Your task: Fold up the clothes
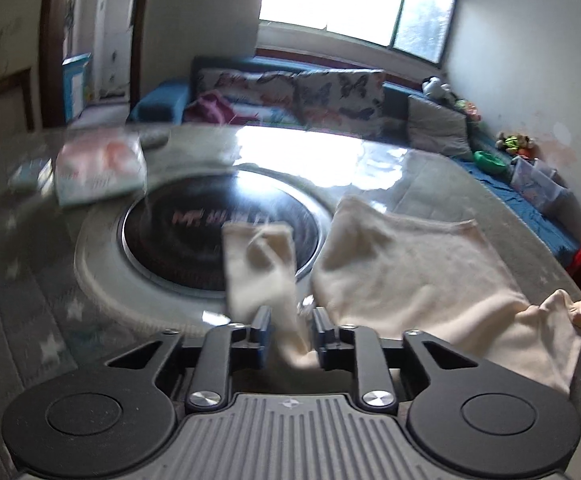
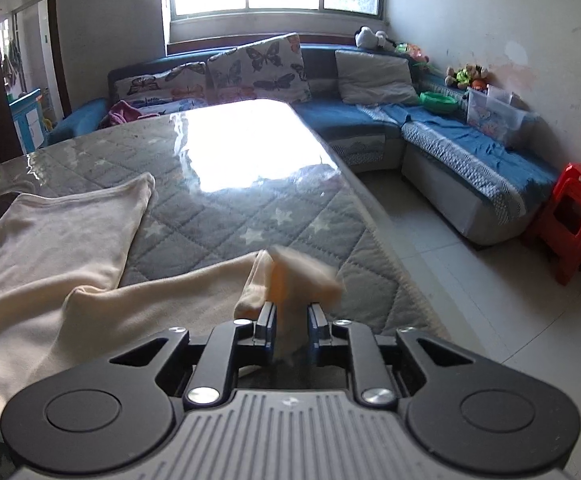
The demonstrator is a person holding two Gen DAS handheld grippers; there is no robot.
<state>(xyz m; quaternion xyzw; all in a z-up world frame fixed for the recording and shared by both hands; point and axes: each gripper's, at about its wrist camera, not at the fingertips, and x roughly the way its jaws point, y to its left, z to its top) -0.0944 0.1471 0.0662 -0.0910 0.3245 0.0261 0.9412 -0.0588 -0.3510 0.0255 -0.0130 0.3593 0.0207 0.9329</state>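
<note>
Quilted grey table cover (image 2: 226, 216) carries the cream garment (image 1: 406, 264), lying right of the round black hob (image 1: 218, 236). Left gripper (image 1: 288, 334) and right gripper (image 2: 290, 330) stand part-open, cloth loose between. Light, limp fabric; best gripped at corners.

We see a cream cloth (image 2: 50, 240) on a grey quilted cover (image 2: 250, 216) with white stars. The sofa (image 2: 470, 152) is blue, its cushions (image 2: 258, 68) have butterflies, and the stool (image 2: 570, 220) is red.
</note>
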